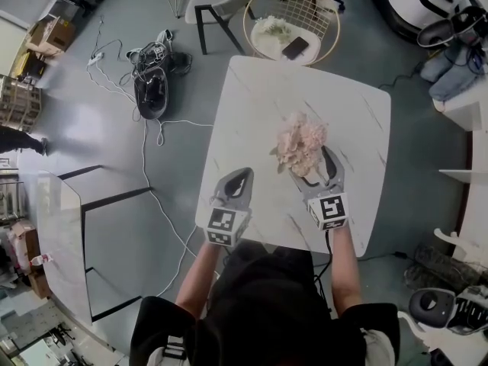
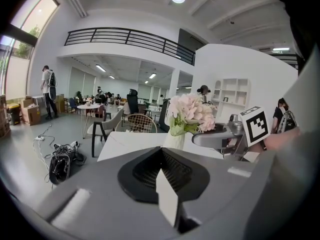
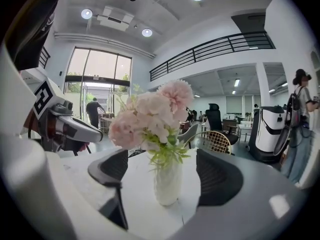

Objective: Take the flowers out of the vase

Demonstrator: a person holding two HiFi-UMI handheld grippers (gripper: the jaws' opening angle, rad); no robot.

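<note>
A bunch of pale pink flowers (image 1: 301, 142) stands upright in a small white ribbed vase (image 3: 167, 181) near the middle of the white marble table (image 1: 343, 105). My right gripper (image 1: 311, 165) is open just in front of it; in the right gripper view the vase stands between the two black pads (image 3: 218, 176), ahead of them and untouched. My left gripper (image 1: 238, 180) hovers to the left over the table's near part, apart from the vase, with its jaws together and nothing in them. From the left gripper view the flowers (image 2: 192, 113) and the right gripper (image 2: 220, 136) show to the right.
A round wire chair (image 1: 293, 21) holding a phone and a cloth stands beyond the table's far edge. A dark bag and cables (image 1: 151, 90) lie on the floor to the left. Another table (image 1: 53, 227) is at the far left. People stand in the background.
</note>
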